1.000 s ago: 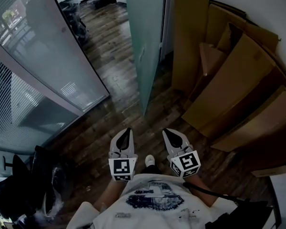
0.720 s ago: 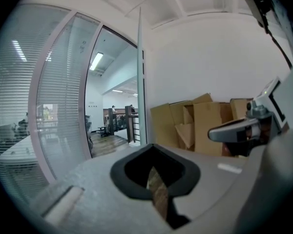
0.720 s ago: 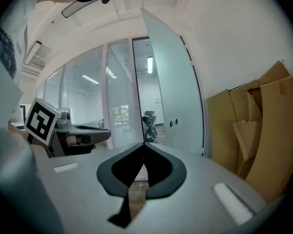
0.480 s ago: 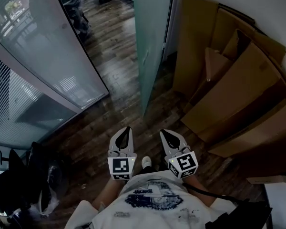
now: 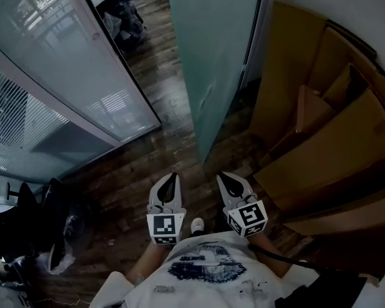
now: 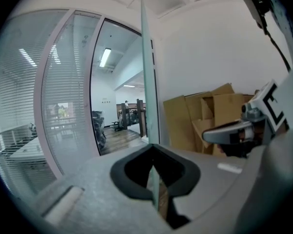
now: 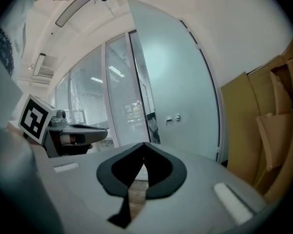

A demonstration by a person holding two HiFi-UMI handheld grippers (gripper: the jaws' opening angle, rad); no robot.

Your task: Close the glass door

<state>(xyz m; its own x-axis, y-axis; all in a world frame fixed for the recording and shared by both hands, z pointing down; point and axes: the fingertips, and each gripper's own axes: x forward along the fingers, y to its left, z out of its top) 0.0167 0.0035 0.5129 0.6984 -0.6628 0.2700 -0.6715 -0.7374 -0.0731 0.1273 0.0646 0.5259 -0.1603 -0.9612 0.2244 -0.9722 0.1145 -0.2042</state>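
we hold the left gripper (image 5: pixel 170 177) and the right gripper (image 5: pixel 226 178) side by side, low in front of us, over the wood floor (image 5: pixel 173 140). both are closed, jaws tip to tip, with nothing between them. the door (image 5: pixel 218 56), frosted glass, stands ahead of both grippers. it is swung open, with its free edge toward us and its far edge by the white wall. neither gripper touches it. its handle (image 7: pixel 172 119) shows in the right gripper view, small, on the face turned to that gripper. left of the door runs a glass wall (image 5: pixel 70 69), and blinds show through it. right of the door, cardboard (image 5: pixel 321 140) leans on the wall. a white shoe (image 5: pixel 197 224) shows between the grippers.
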